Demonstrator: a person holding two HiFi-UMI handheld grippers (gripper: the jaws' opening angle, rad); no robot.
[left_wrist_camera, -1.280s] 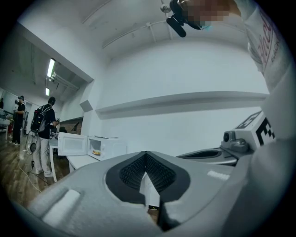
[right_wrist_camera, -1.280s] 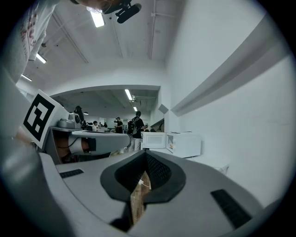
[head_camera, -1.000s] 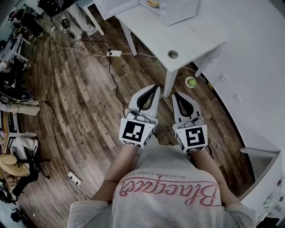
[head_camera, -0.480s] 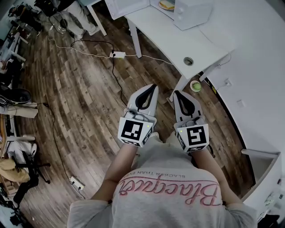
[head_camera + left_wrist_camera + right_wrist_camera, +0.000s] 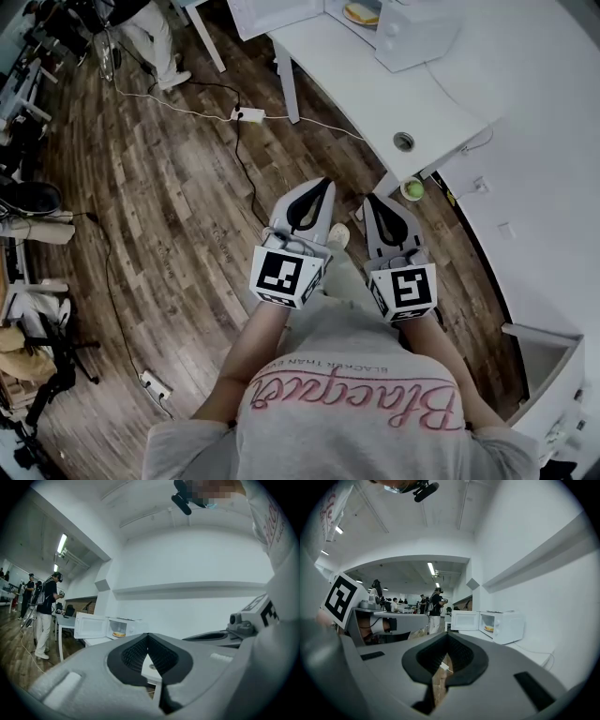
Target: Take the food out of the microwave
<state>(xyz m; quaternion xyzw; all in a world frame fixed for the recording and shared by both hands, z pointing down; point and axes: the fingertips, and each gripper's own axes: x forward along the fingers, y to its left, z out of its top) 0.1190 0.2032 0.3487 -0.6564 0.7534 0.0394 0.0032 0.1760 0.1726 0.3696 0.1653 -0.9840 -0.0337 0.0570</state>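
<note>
A white microwave (image 5: 412,33) stands on a white table (image 5: 375,89) at the top of the head view, its door (image 5: 272,13) swung open to the left. Yellowish food (image 5: 361,13) on a plate lies inside it. The left gripper (image 5: 322,185) and right gripper (image 5: 371,200) are held side by side over the wooden floor, well short of the table, both shut and empty. The left gripper view looks past the closed left gripper (image 5: 148,635) at the microwave (image 5: 127,626) and the food (image 5: 119,634). Over the right gripper (image 5: 447,636), the microwave (image 5: 506,626) and food (image 5: 489,628) are far ahead.
The table has a round cable hole (image 5: 403,142); a green bowl (image 5: 412,189) sits on the floor by its leg. A power strip (image 5: 248,114) with cables lies on the floor. A person (image 5: 141,33) stands at top left. Chairs and gear (image 5: 28,197) line the left side.
The table and microwave have slid down and right in the head view, and more of the microwave shows. Both grippers stay shut, side by side.
</note>
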